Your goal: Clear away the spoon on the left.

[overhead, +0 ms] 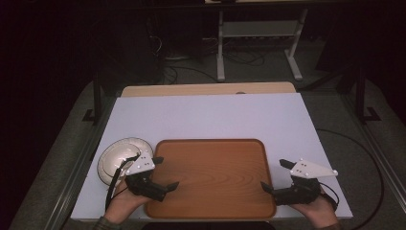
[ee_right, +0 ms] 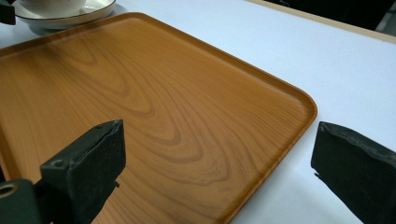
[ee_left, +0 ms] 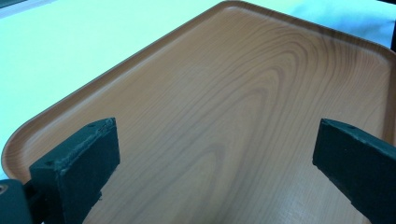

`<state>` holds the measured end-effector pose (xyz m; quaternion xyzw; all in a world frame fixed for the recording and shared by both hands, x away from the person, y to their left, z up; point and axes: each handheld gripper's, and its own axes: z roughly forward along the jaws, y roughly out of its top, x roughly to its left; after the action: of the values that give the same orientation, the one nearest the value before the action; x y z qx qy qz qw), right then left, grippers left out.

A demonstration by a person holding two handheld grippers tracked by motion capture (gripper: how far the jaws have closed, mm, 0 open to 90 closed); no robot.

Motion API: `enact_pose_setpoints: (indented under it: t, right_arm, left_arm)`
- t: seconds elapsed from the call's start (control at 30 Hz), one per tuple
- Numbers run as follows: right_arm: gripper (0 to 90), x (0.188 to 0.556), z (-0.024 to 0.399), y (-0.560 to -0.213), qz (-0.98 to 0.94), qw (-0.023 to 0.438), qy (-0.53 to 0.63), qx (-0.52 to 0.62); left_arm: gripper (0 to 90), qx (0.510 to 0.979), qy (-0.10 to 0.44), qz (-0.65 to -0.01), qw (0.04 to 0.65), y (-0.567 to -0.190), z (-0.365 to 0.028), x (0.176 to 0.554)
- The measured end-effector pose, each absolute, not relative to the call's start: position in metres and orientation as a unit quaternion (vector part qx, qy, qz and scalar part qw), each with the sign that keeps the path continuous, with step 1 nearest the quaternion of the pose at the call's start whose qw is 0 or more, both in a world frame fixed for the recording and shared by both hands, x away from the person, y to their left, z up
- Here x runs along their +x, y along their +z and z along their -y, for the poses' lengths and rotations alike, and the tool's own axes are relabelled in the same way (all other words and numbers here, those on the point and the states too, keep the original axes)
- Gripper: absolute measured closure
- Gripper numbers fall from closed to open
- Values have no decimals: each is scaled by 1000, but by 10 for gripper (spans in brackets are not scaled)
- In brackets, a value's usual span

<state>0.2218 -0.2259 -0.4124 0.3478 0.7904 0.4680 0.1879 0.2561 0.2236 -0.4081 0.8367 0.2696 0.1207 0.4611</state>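
Both grippers' fingers (ee_left: 79, 168) gape over the bare wooden tray (overhead: 210, 191); a plate (overhead: 115, 155) sits beside it.

In my left gripper view, the wooden tray (ee_left: 243, 116) runs off the right and bottom edges, so its near rim cannot be checked. In my right gripper view, the top edge crops the white plate (ee_right: 70, 14); what sits on it is unreadable. From the high view, my left gripper (overhead: 165, 172) covers part of that plate (overhead: 115, 155).
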Motion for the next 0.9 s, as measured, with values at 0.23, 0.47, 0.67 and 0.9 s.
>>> enact_pose_setpoints:
  t: [0.23,0.47,0.67,0.9]
  right_arm:
    - [24,223,226,-413,-791,184,470,346]
    - [25,223,226,-414,-792,184,470,344]
    - [29,222,226,-413,-790,187,470,346]
    - [35,220,227,-412,-789,189,471,346]
  left_arm:
    - [74,832,119,-276,466,-407,-226,258]
    - [303,825,105,-282,478,-406,-230,253]
    - [525,836,91,-272,468,-408,-229,251]
    - [756,846,82,-265,455,-410,-232,243]
